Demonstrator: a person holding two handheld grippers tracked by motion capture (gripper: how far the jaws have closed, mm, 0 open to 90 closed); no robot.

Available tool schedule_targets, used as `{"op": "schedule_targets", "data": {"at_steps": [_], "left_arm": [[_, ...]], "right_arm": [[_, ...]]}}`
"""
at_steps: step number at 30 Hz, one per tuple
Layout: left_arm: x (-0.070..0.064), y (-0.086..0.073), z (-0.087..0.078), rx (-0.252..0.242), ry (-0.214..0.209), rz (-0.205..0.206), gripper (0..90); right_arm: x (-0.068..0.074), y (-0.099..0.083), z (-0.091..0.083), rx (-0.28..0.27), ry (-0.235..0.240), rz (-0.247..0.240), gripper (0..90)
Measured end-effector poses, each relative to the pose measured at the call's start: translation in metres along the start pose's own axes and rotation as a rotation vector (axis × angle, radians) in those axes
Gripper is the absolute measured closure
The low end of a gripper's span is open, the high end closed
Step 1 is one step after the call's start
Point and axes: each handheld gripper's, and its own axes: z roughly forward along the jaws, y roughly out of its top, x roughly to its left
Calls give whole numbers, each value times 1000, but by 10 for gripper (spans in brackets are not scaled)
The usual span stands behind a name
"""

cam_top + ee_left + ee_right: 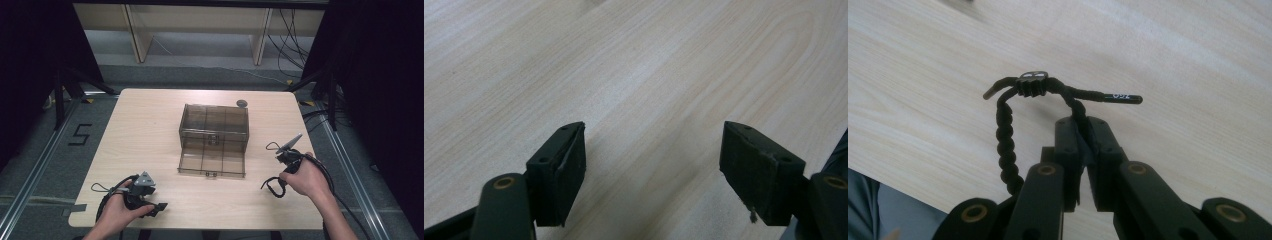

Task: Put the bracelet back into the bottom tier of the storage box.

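From the high view, a smoky clear organizer box [213,140] is seen mid-table, lid flipped open. The left gripper [159,207] is parked near the front edge, the right gripper [281,156] just right of the box.

Left gripper view: jaws spread wide, nothing held, bare table [634,75] underneath.

Right gripper view: jaws are clamped on a black braided cord [1013,130] with a bead [1032,76]. Light and floppy, probably; best pinched near the knot.

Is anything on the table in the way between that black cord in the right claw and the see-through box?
Nothing visible does. The right claw is shut on the black braided cord, to the right of the clear box. Bare table lies between them. The box looks closed, which might matter if the cord goes inside.
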Motion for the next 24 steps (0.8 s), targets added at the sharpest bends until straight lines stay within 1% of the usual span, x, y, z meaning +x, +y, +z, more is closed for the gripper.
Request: {"op": "schedule_targets", "data": {"at_steps": [1,2,3,5,6,8,9,10,13,14,15,16,17,19,20,21,22,24], "left_arm": [[0,0,0,0,0,0,267],[0,0,0,1,0,1,267],[0,0,0,2,0,1,267],[0,0,0,0,7,-4,267],[0,0,0,0,6,-3,267],[0,0,1,1,5,-3,267],[1,0,0,7,-3,5,267],[0,0,1,0,-3,-3,267],[0,0,1,1,-3,-2,267],[0,0,0,3,-2,0,267],[0,0,0,3,-2,1,267],[0,0,0,4,-2,1,267],[0,0,0,5,-3,1,267],[0,0,0,4,-3,2,267],[0,0,0,5,-3,2,267],[0,0,0,4,-2,2,267],[0,0,0,5,-2,2,267],[0,0,1,5,-2,-2,267]], "right_arm": [[0,0,0,0,0,0,849],[2,2,-2,-11,1,7,849],[2,3,-4,4,5,2,849],[3,5,-4,-10,3,3,849],[4,6,-5,1,9,7,849],[5,8,-6,-7,7,1,849],[6,9,-6,-8,14,6,849],[6,10,-7,-13,9,0,849],[9,13,-7,-9,12,-10,849],[10,14,-7,-20,18,-9,849],[10,15,-9,-11,15,-14,849],[11,15,-8,-17,14,-14,849],[12,16,-9,-12,14,-19,849],[14,18,-9,-15,16,-16,849],[15,18,-10,-8,20,-14,849],[15,19,-9,-22,15,-20,849],[15,20,-10,-11,13,-25,849],[16,21,-10,-17,15,-24,849]]}}
